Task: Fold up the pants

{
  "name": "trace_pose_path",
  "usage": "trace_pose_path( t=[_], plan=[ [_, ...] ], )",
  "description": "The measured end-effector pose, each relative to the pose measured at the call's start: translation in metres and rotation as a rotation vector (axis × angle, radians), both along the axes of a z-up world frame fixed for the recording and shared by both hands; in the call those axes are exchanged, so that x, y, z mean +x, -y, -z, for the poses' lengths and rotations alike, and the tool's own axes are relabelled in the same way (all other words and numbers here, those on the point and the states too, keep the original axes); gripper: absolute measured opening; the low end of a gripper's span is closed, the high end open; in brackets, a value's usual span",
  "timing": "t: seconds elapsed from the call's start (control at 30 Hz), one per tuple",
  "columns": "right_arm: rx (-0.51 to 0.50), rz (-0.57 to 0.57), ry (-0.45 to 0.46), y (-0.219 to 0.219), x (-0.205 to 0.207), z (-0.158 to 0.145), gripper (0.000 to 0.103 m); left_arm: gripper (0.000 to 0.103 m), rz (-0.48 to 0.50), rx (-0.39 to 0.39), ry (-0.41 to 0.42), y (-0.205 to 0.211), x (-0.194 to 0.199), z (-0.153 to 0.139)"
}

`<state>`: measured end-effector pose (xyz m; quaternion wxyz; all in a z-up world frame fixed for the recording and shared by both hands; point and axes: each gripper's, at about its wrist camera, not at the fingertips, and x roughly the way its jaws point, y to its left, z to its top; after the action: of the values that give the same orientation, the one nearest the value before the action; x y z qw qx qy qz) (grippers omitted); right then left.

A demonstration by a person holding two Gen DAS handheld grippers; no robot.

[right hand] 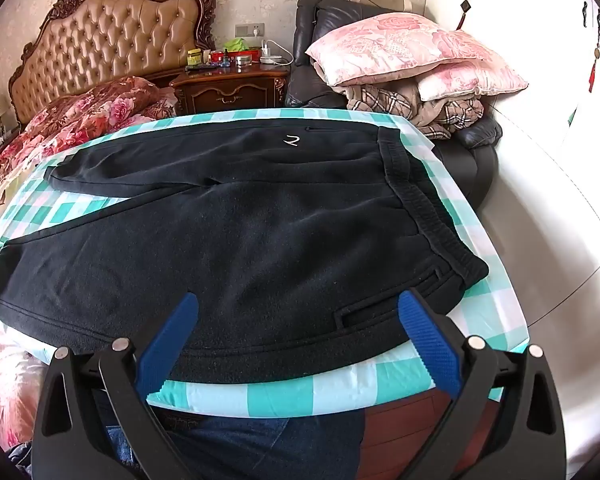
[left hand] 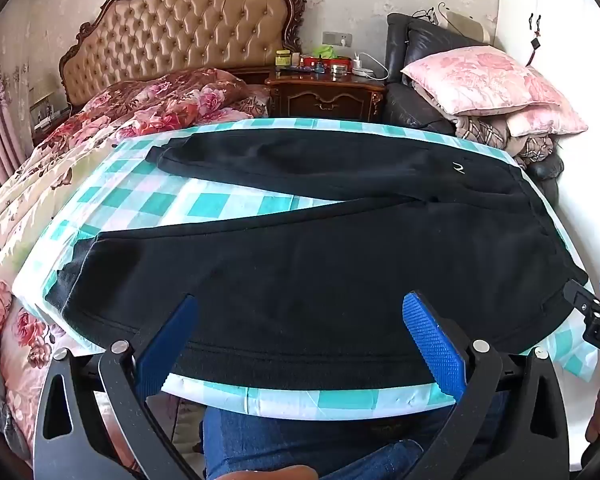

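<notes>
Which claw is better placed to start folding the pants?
Neither alone, likely both. The right claw hangs open over the near waistband corner of the black pants; the left claw hangs open over the near leg. Right is nearer a graspable corner.

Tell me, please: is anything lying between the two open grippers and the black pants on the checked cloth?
Nothing visible. The left gripper and right gripper hang open over the near edge of the black pants, with no other object between.

Tufted headboard (left hand: 188, 36), cluttered nightstand (left hand: 324, 96), pink pillows (right hand: 400, 48).
</notes>
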<state>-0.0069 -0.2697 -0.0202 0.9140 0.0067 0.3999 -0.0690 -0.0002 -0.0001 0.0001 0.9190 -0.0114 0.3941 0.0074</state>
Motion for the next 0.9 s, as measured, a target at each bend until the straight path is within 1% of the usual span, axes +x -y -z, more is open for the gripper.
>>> trace_pose_path(
  t=[0.23, 0.57, 0.6, 0.9],
  plan=[
    [-0.001, 0.001, -0.002, 0.0011, 0.0015, -0.0002, 0.100, 0.099, 0.002, 0.005, -0.009, 0.0005, 0.0025, 0.0002],
    [-0.002, 0.000, -0.001, -0.0038, -0.0067, -0.0005, 0.100, 0.099, 0.001, 0.000, -0.007, 0.0006, 0.0010, 0.0005],
    [0.001, -0.001, -0.004, -0.0006, -0.0015, 0.0010, 0.100, 0.099, 0.001, 0.000, -0.007, 0.0006, 0.0011, 0.0005],
    [0.000, 0.000, -0.005, -0.0001, -0.0015, 0.0011, 0.100, 0.099, 0.015, -0.006, -0.011, 0.0028, -0.0003, 0.0010]
  ],
)
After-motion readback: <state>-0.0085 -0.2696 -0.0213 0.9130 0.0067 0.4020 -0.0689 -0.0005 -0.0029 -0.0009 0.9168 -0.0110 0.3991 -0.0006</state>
